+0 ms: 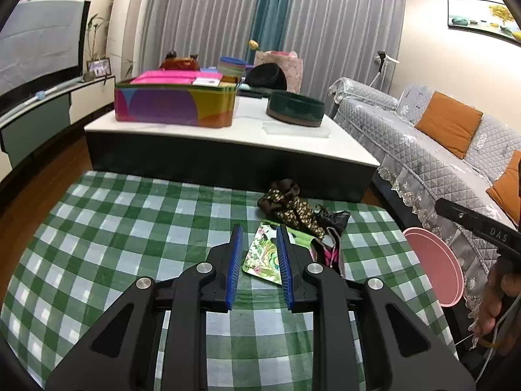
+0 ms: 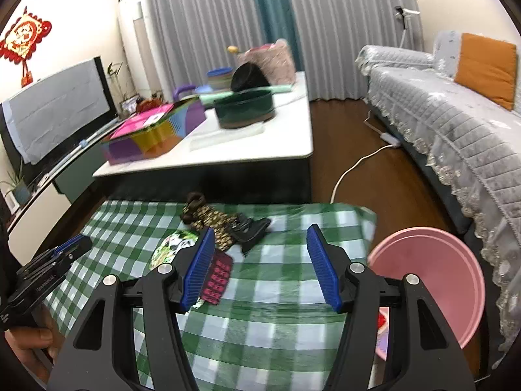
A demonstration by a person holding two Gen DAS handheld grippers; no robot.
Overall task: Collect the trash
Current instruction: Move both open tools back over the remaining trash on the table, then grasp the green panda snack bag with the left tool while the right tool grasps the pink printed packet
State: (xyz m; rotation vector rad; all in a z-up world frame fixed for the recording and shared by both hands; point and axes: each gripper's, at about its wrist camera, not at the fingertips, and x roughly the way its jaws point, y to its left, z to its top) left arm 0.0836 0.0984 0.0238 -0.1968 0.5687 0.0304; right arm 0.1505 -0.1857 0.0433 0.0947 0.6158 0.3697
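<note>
Only the right view shows a white cable (image 2: 355, 166) on the floor; both grippers (image 1: 260, 254) (image 2: 260, 270) hang released over checked cloth (image 1: 130, 228), glossy wrappers (image 1: 263, 254) ahead.

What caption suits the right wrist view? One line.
Open right gripper above checked tablecloth, wrappers ahead, pink basin beside.

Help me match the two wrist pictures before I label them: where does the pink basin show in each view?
Left wrist: the pink basin sits at the right edge, past the checked tablecloth, seen nearly edge-on.
Right wrist: the pink basin is lower right, its inside facing the camera.
Shared landmark: the patterned brown trash bundle on the cloth.
</note>
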